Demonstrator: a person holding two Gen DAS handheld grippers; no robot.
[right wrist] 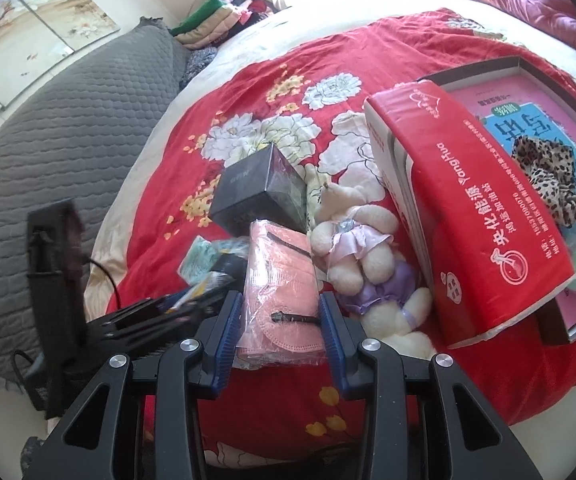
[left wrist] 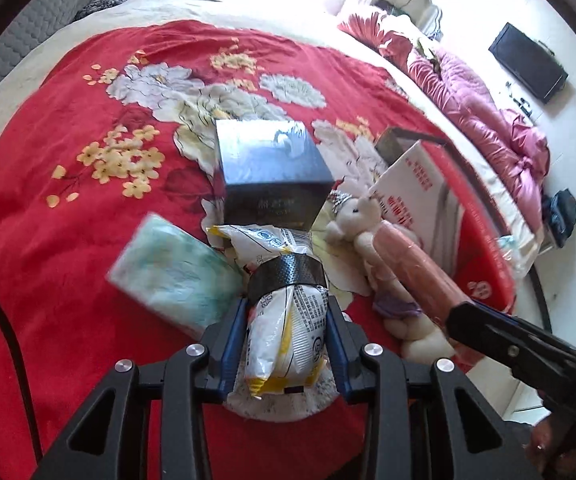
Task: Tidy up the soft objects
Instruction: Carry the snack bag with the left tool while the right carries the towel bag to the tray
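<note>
The white-and-yellow packet [left wrist: 284,320] sits clamped in the left tool [left wrist: 286,308] and the pink wrapped pack [right wrist: 280,280] in the right tool [right wrist: 282,312], both lifted above the red bedspread [left wrist: 68,240]. This looks like the carry step; next each needs a free spot in the open box [right wrist: 559,68]. The red carton [right wrist: 475,208] leaning on its rim, the plush bear [right wrist: 351,236] and the dark box [left wrist: 272,168] crowd the way.

"Yanghua" — red tissue pack [right wrist: 483,216]
</note>
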